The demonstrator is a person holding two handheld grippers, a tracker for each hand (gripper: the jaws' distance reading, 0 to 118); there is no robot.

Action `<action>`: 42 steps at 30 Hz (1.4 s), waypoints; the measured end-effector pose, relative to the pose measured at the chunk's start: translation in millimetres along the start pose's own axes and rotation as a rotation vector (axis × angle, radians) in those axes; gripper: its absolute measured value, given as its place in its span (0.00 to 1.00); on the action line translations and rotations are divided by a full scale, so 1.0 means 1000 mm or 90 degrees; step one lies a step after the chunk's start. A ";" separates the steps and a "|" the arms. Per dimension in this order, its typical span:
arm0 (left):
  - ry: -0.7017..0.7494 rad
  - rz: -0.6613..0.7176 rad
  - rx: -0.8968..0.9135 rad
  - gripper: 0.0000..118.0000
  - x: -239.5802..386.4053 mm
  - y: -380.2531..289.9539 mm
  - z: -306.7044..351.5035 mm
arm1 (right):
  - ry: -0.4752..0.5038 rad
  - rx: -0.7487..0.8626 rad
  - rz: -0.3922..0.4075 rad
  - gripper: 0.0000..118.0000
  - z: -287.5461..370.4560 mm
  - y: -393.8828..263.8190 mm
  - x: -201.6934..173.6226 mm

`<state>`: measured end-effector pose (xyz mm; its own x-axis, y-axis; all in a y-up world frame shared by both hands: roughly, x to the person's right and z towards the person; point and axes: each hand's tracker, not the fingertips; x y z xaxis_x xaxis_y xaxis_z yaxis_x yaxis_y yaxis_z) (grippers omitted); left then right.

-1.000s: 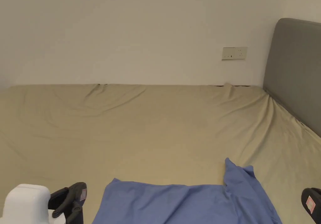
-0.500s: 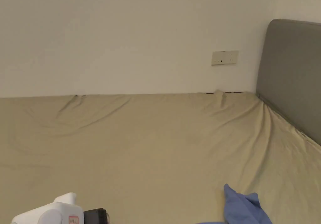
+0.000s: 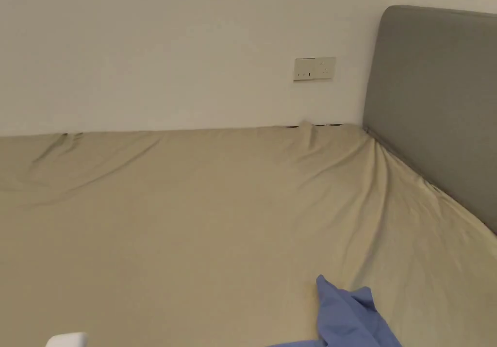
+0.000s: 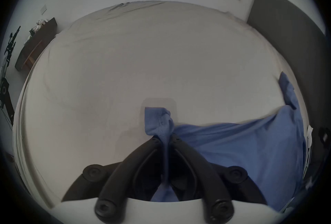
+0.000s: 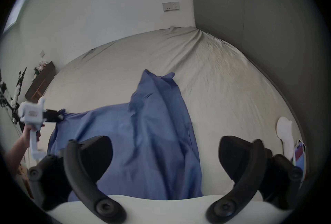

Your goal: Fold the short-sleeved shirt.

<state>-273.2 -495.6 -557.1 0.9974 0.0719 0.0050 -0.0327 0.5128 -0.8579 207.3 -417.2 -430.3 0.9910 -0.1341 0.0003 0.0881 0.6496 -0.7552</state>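
Nearest, left gripper (image 4: 165,140) clenched on a bunched corner of the blue shirt (image 4: 241,147), cloth pinched between both fingers (image 4: 143,154) and lifted off the bed (image 4: 125,66). Right gripper (image 5: 164,154) released, fingers (image 5: 86,161) spread wide above the shirt, touching none of it as far as can be told. Beyond, shirt draped across the beige sheet, one sleeve (image 3: 347,309) poking toward the grey headboard (image 3: 437,95). Farthest, a wall socket (image 3: 314,68).
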 end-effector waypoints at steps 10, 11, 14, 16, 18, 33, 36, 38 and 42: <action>0.002 -0.005 0.037 0.05 0.000 -0.014 0.033 | -0.056 -0.138 -0.032 0.71 -0.153 0.039 0.036; 0.001 -0.005 0.039 0.05 0.000 -0.015 0.035 | -0.041 -0.147 -0.037 0.65 -0.157 0.034 0.034; 0.007 -0.015 0.049 0.05 0.001 -0.019 0.038 | -0.090 -0.085 0.062 0.29 -0.148 0.024 0.008; 0.004 -0.009 0.058 0.05 0.003 -0.021 0.044 | -0.010 -0.051 0.050 0.04 -0.140 0.020 0.007; -0.005 0.010 0.075 0.05 0.002 -0.024 0.057 | -0.059 0.007 0.070 0.04 -0.120 0.015 -0.010; 0.045 0.036 0.498 0.05 -0.004 -0.135 0.333 | 0.082 0.436 0.041 0.04 0.209 -0.036 -0.061; 0.057 0.067 0.584 0.05 -0.002 -0.173 0.384 | 0.084 0.510 0.056 0.04 0.267 -0.059 -0.076; 0.059 0.085 0.634 0.05 -0.001 -0.192 0.411 | 0.089 0.552 0.058 0.04 0.301 -0.069 -0.084; 0.056 0.089 0.688 0.05 -0.001 -0.211 0.448 | 0.105 0.597 0.061 0.04 0.345 -0.079 -0.098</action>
<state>-296.1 -220.5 -145.4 0.9800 0.1491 -0.1314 -0.1428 0.9881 0.0566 137.8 -197.3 -144.1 0.9778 -0.1066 -0.1804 0.1236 0.9886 0.0861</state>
